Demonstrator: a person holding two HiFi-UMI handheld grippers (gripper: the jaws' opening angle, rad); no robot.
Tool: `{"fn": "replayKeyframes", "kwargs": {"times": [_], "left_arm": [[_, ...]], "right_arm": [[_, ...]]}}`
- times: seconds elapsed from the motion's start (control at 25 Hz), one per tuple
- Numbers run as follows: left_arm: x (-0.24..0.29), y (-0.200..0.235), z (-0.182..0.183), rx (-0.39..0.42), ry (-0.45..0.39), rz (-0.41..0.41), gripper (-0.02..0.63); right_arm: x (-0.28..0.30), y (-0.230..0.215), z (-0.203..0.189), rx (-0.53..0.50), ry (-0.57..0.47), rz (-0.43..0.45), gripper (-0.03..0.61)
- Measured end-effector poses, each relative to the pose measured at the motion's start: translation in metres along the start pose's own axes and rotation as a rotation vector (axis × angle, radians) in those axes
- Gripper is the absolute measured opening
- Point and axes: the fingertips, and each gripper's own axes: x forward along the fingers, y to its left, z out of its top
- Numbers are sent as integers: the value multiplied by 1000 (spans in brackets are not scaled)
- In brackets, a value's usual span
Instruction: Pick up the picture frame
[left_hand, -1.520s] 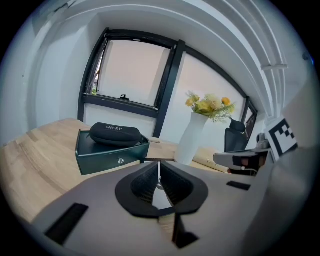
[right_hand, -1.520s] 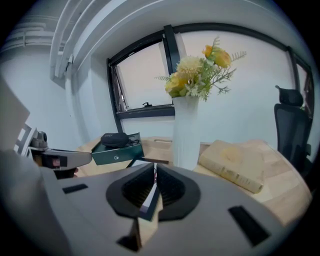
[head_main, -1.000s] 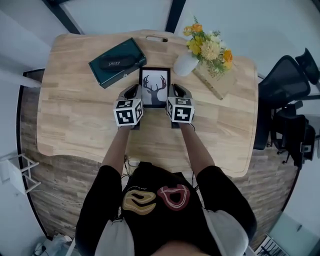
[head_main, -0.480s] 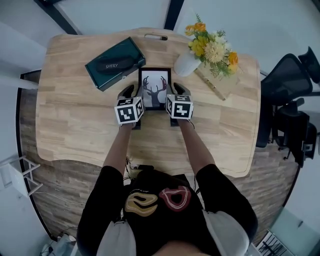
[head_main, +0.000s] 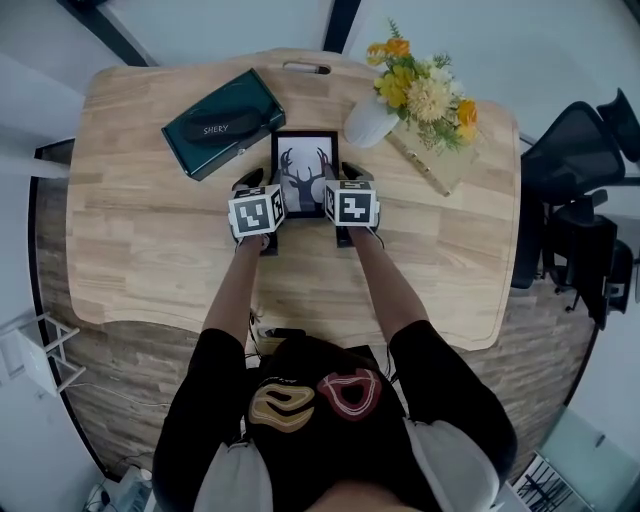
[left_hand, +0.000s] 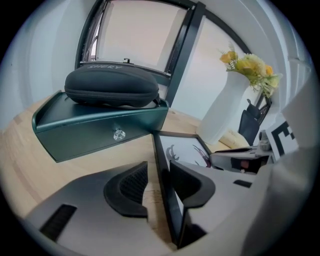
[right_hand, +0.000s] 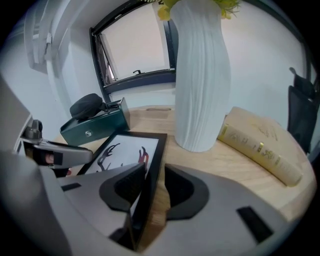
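Observation:
A black picture frame (head_main: 304, 170) with a deer print lies flat on the wooden table (head_main: 150, 250). My left gripper (head_main: 257, 186) straddles its left edge (left_hand: 161, 165): one pad (left_hand: 129, 186) is over bare wood and the other over the glass. My right gripper (head_main: 344, 180) straddles the frame's right edge (right_hand: 152, 165) in the same way. Both pairs of jaws have just been opening and now stand wide, with a frame edge between them and a gap beside the outer pads. In their own views the left gripper (left_hand: 157, 189) and right gripper (right_hand: 152, 191) hold nothing.
A dark green box (head_main: 222, 124) with a black glasses case (left_hand: 111, 86) on it sits just left of the frame's far corner. A white vase of yellow flowers (head_main: 372, 122) and a tan book (head_main: 432, 165) stand close on the right. An office chair (head_main: 575, 190) is beyond the table's right edge.
Both grippers have sunk and slid forward along the frame's side edges. Their jaws have gone from shut to wide open, each now straddling one edge.

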Motion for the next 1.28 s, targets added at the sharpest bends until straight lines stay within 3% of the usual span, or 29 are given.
{"fn": "replayKeyframes", "kwargs": {"times": [0.28,0.48,0.6,0.72,1.0,1.28], "left_arm": [[4,1,-4,-37,27,-22,146],[5,2,-9,-162,61,-53,139],[8,-5,-13,-113,99,-32,87],[9,-8,-14,-34,110,11,87],[8,-6,-15,-118,128,-7,83],[6,-6,-15,-113,105,30,78]], "right_arm": [[1,-1,-1,20,7,5,129],[1,1,-1,24,20,25,128],[2,3,-1,23,28,13,100],[2,4,-1,1,35,15,99],[2,2,-3,49,35,-7,92],[1,2,-2,64,35,-11,80]]}}
